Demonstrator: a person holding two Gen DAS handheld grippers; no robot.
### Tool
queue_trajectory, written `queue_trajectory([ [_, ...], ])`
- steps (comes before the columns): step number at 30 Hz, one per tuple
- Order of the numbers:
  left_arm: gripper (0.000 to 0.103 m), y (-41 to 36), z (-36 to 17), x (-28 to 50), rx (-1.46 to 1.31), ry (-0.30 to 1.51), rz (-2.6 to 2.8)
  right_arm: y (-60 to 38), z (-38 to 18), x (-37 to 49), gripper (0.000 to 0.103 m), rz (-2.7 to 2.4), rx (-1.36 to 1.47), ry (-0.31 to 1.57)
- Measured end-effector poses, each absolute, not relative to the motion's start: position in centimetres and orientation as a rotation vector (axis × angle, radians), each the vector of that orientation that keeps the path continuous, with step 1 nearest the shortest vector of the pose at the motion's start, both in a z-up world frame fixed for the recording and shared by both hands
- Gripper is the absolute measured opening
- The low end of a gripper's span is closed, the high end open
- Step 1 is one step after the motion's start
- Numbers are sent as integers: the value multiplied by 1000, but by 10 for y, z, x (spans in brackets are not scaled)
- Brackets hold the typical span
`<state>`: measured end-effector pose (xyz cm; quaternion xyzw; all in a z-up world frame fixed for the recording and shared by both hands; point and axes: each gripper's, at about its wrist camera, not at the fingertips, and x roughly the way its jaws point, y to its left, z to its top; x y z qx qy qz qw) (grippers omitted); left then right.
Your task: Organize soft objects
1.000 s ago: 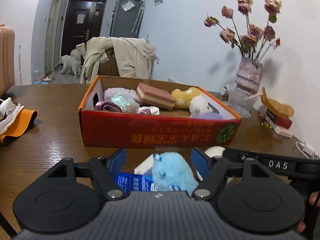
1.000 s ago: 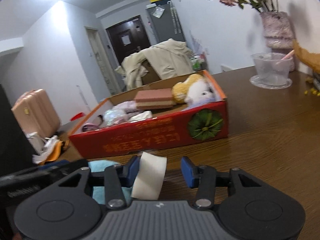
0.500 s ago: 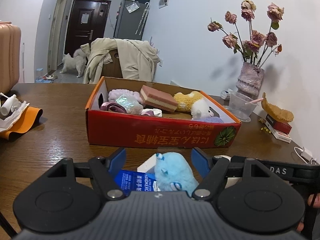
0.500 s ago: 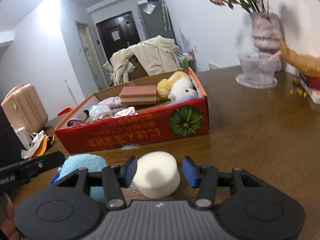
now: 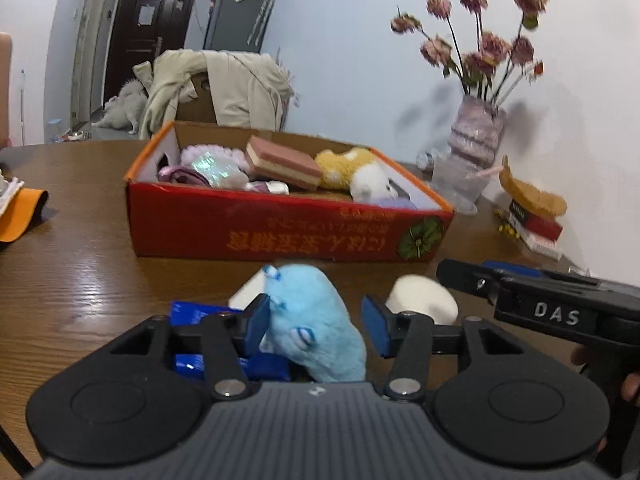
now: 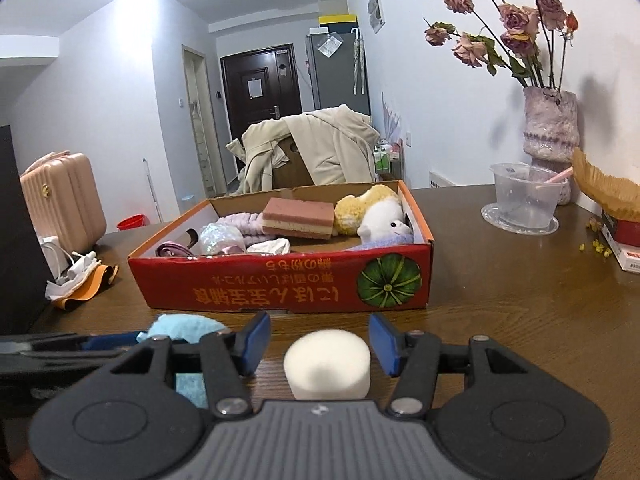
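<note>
On the wood table point(image 6: 520, 300), nearest the cameras, the left gripper point(image 5: 316, 322) stands with its jaws wide apart around a blue plush point(image 5: 316, 324); the left pad sits against the plush's side while the right pad is clear of it, so nothing is clamped. Under and left of the plush lies a blue packet point(image 5: 192, 360), and a white block point(image 5: 246, 294) peeks out just behind it. The right gripper point(image 6: 318, 344) is likewise spread wide, with a white foam puck point(image 6: 326, 364) standing on the table between its pads and touching neither. In the left view the puck sits just right of the plush, with the right gripper reaching in from the right edge. Beyond both lies the red box point(image 6: 280, 284), open-topped, holding a pink sponge point(image 6: 298, 218), a yellow plush point(image 6: 368, 206), a white plush point(image 6: 384, 224), a lilac band point(image 6: 240, 224) and a shiny pouch point(image 6: 218, 236). Right of the box stand a clear cup point(image 6: 524, 200) and a vase point(image 6: 550, 128) of dried roses. Left of the box lies an orange cloth point(image 6: 86, 286). Farther back, a beige coat point(image 6: 320, 148) hangs over a chair, then a dark door point(image 6: 260, 92).
</note>
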<state>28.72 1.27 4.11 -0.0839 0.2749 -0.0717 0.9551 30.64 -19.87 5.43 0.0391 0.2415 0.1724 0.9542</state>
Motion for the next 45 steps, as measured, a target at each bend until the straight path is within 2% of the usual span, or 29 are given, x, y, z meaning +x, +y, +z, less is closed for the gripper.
queue_trajectory([
  [1, 32, 9, 40, 288, -158, 566, -152, -201, 54, 305, 54, 346, 83, 492],
  [2, 30, 6, 38, 290, -156, 585, -163, -203, 53, 304, 54, 341, 86, 495],
  [10, 27, -5, 37, 257, -145, 620, -254, -212, 60, 283, 54, 399, 67, 469],
  [11, 30, -4, 36, 253, -136, 617, -255, -210, 60, 279, 54, 423, 61, 471],
  [14, 65, 9, 35, 236, -112, 578, -195, -200, 56, 275, 54, 525, 47, 505],
  [15, 66, 13, 35, 232, -113, 564, -173, -196, 53, 277, 54, 553, 46, 519],
  [20, 63, 14, 40, 224, -144, 580, -198, -170, 47, 304, 53, 671, -14, 555],
  [22, 56, 6, 35, 228, -169, 595, -226, -160, 44, 322, 53, 721, -17, 589],
  [24, 42, -1, 27, 238, -173, 627, -221, -156, 35, 342, 38, 730, 13, 652],
  [28, 37, 12, 23, 242, -192, 649, -144, -169, 35, 343, 31, 672, 82, 721],
  [34, 36, 37, 33, 235, -298, 625, -124, -197, 41, 300, 31, 569, 171, 705],
  [36, 47, 33, 36, 235, -316, 613, -178, -204, 43, 291, 35, 538, 214, 679],
  [38, 50, 28, 35, 239, -314, 625, -204, -208, 45, 288, 42, 528, 243, 686],
  [43, 47, 37, 23, 249, -417, 679, -218, -216, 36, 275, 47, 516, 299, 728],
  [44, 44, 40, 20, 252, -450, 688, -230, -217, 31, 275, 47, 525, 327, 751],
  [45, 36, 42, 17, 254, -475, 698, -246, -217, 24, 278, 46, 535, 355, 777],
])
